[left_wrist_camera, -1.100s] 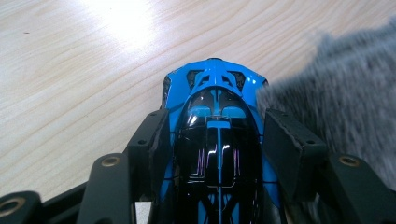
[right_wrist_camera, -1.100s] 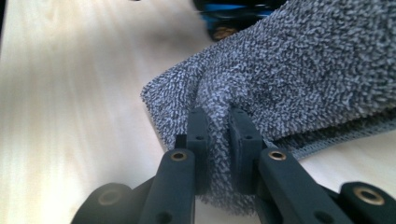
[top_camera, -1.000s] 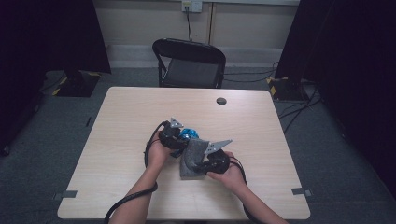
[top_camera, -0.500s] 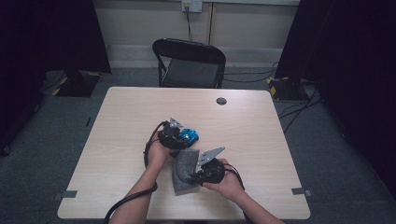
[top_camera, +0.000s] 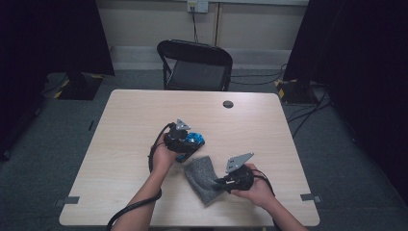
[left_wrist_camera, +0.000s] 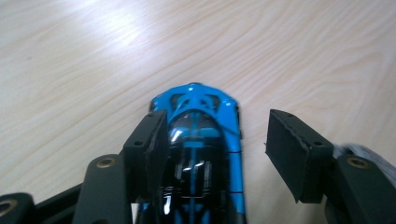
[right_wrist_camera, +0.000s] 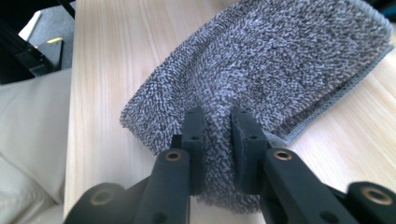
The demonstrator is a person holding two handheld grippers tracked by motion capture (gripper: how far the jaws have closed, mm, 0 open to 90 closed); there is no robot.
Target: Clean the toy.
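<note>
Right hand-held gripper (right_wrist_camera: 217,123) clamped on the grey cloth (top_camera: 202,177), lying near and right of the blue toy car (left_wrist_camera: 201,140), which sits between the left hand-held gripper's (top_camera: 188,143) parted jaws

Seen along the left tongs (left_wrist_camera: 212,149), two black jaws rise from the bottom edge. Between them sits a glossy blue and black toy car (left_wrist_camera: 201,140) on a pale wood-grain surface (left_wrist_camera: 93,56). The jaw on the left side of the picture lies against the car's flank; the other stands clear, with bare wood between. A grey fuzzy cloth (left_wrist_camera: 359,151) peeks in behind that jaw.
</note>
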